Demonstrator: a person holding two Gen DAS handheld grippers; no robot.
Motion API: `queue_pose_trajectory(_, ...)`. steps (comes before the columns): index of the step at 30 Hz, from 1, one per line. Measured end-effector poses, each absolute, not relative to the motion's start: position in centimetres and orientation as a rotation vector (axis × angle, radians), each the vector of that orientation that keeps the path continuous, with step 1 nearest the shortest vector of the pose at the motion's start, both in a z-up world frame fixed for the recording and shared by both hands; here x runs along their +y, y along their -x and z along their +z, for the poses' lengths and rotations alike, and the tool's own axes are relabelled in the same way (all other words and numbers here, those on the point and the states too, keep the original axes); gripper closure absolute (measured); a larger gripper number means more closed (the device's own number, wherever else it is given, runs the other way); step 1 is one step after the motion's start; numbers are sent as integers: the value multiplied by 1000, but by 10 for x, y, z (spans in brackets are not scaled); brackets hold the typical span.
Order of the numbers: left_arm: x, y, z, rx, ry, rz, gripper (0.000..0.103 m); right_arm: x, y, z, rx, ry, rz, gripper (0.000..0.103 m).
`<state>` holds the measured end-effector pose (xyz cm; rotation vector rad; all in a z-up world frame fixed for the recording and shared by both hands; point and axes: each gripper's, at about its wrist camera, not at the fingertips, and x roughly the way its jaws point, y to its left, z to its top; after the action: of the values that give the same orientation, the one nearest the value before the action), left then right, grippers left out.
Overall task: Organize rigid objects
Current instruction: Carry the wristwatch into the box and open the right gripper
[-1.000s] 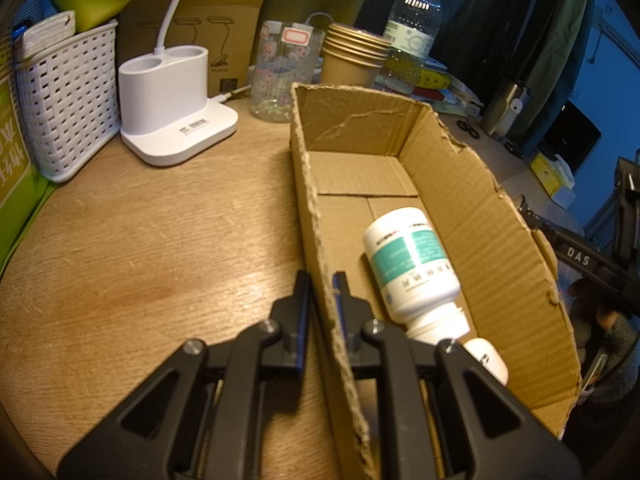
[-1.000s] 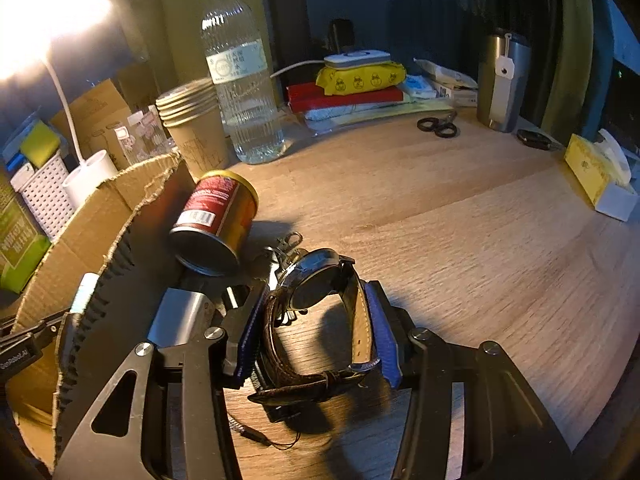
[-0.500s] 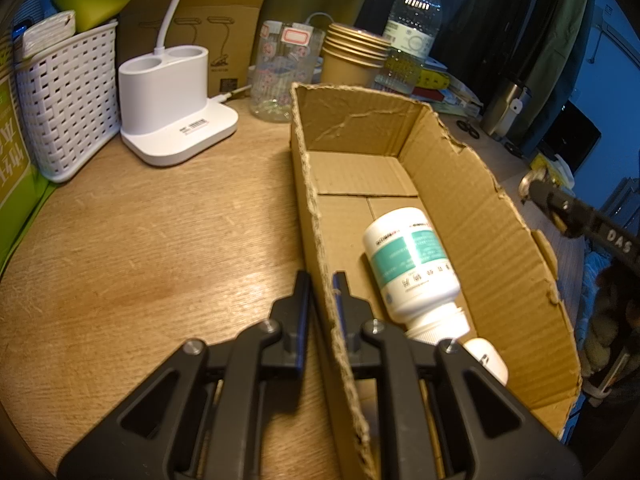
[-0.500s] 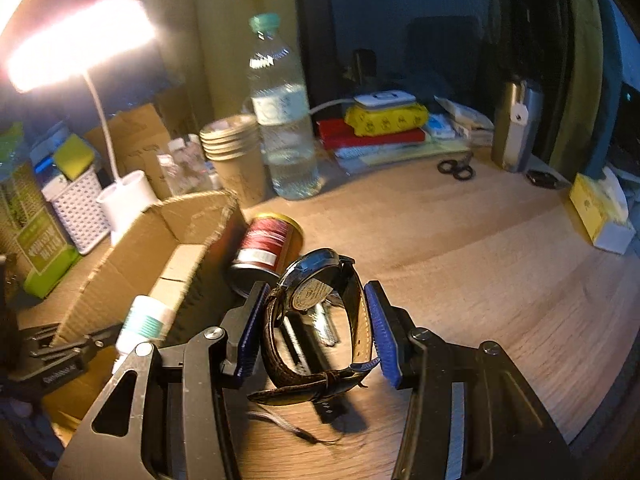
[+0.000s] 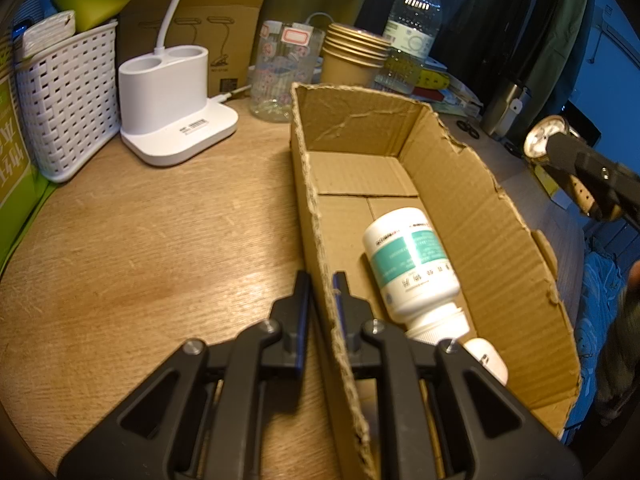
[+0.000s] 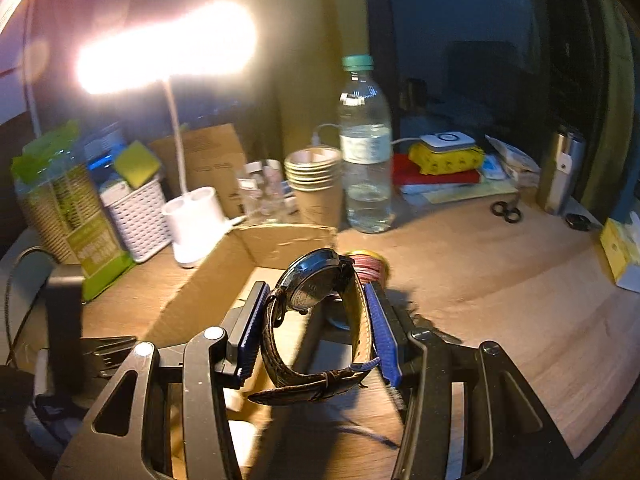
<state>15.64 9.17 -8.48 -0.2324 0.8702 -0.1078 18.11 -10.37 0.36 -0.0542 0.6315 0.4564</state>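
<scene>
An open cardboard box (image 5: 472,208) lies on the wooden table; it also shows in the right wrist view (image 6: 200,284). Inside lie a white bottle with a teal label (image 5: 412,264) and a small white object (image 5: 486,360). My left gripper (image 5: 320,284) is shut on the box's near left wall. My right gripper (image 6: 316,316) is shut on a brown-strapped wristwatch (image 6: 316,308) and holds it in the air above the box's right side; the watch (image 5: 540,140) appears at the right edge of the left wrist view. A red can (image 6: 372,268) lies behind the watch.
A white lamp base (image 5: 172,100), a white basket (image 5: 68,100), a glass jar (image 5: 284,68), stacked paper cups (image 5: 352,56) and a water bottle (image 5: 412,28) stand behind the box. Scissors (image 6: 506,212), a steel flask (image 6: 560,168) and a yellow tissue pack (image 6: 620,252) sit at the right.
My right gripper has risen with the watch from the table beside the can and moved left over the box. The left gripper and box have not moved.
</scene>
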Motion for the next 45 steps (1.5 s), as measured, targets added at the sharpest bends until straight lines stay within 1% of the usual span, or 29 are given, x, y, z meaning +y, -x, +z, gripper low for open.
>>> queue_pose_trajectory(10, 92, -156, -85, 870, 233, -108, 91, -70, -166, -8, 654, 121, 533, 52)
queue_pose_trajectory(20, 92, -156, -85, 870, 233, -108, 91, -42, -144, -33, 631, 333, 473, 52)
queue_pose_trajectory(24, 92, -156, -85, 870, 233, -108, 91, -38, -143, -38, 645, 374, 467, 51)
queue_pose_trajectory(31, 92, -156, -85, 870, 233, -108, 91, -37, -142, -42, 671, 398, 467, 49)
queue_pose_trajectory(35, 92, -156, -85, 870, 233, -108, 91, -38, -140, -41, 671, 391, 481, 45)
queue_pose_trajectory(45, 89, -156, -85, 868, 234, -112, 91, -40, -140, -38, 664, 386, 474, 44)
